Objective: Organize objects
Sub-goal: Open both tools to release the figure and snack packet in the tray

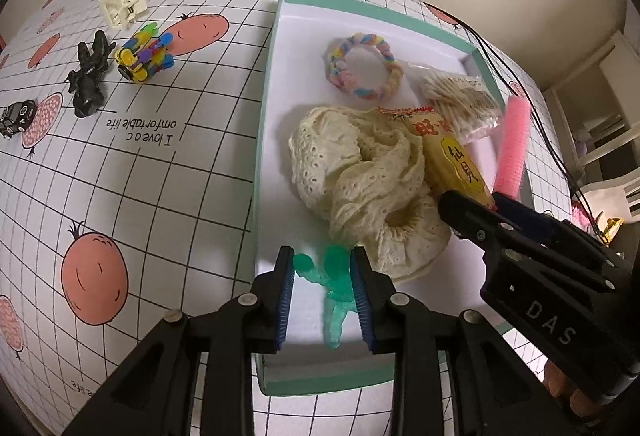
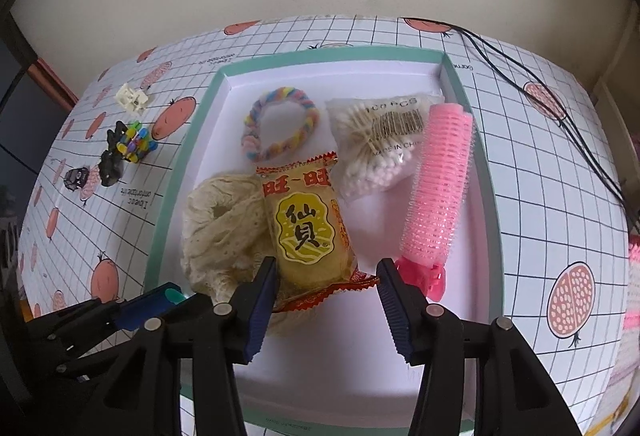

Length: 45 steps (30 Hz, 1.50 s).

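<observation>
My left gripper (image 1: 322,254) hangs over the near end of a teal-rimmed white box (image 1: 264,116), shut on a translucent green toy figure (image 1: 336,288) whose legs dangle down. My right gripper (image 2: 328,268) stands open over the box, just above the lower end of a yellow snack packet (image 2: 308,228). Also in the box lie a cream lace cloth (image 2: 216,228), a rainbow braided ring (image 2: 282,92), a bag of cotton swabs (image 2: 380,140) and a pink hair roller (image 2: 440,188) with a pink clip (image 2: 424,274) at its near end.
On the tablecloth left of the box sit a cream clip (image 1: 120,6), a black figure (image 1: 90,76), a multicoloured toy vehicle (image 1: 144,54) and a small black car (image 1: 16,116). Black cables (image 2: 560,116) run over the table's right side. A wall stands behind.
</observation>
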Tool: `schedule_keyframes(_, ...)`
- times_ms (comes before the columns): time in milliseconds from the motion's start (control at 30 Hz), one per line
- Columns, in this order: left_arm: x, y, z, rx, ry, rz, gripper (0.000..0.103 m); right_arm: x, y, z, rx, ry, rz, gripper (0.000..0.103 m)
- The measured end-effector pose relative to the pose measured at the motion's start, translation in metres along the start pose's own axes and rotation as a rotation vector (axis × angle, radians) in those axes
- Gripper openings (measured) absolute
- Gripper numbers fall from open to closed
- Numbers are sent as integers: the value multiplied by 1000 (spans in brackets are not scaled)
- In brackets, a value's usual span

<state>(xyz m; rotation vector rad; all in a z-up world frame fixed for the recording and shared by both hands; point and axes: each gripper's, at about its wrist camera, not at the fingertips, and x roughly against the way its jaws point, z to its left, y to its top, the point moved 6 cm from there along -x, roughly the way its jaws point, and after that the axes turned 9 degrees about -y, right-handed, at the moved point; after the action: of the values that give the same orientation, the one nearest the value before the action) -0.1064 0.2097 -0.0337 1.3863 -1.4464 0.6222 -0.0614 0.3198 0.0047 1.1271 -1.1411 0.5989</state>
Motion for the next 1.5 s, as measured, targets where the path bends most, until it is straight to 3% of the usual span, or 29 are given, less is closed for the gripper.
schedule_keyframes(533, 15, 5, -2, 29, -53, -7, 42, 15, 6, -2, -15, 23, -4, 58)
schedule_keyframes(967, 36, 26, -4, 29, -54, -129, 43, 24, 10, -4, -17, 26, -27, 58)
schedule_keyframes(1133, 40, 27, 7, 35, -16, -152, 56, 24, 10, -4, -3, 11, -35, 59)
schedule_keyframes(1200, 41, 28, 13, 42, -1, -163, 66, 24, 10, -4, 1, 13, -41, 64)
schedule_keyframes(1433, 47, 31, 40, 119, 67, -209, 71, 21, 9, 1, 35, -8, -48, 71)
schedule_keyframes(1500, 48, 32, 45, 132, 74, -223, 86, 22, 9, 2, 46, -17, -57, 76)
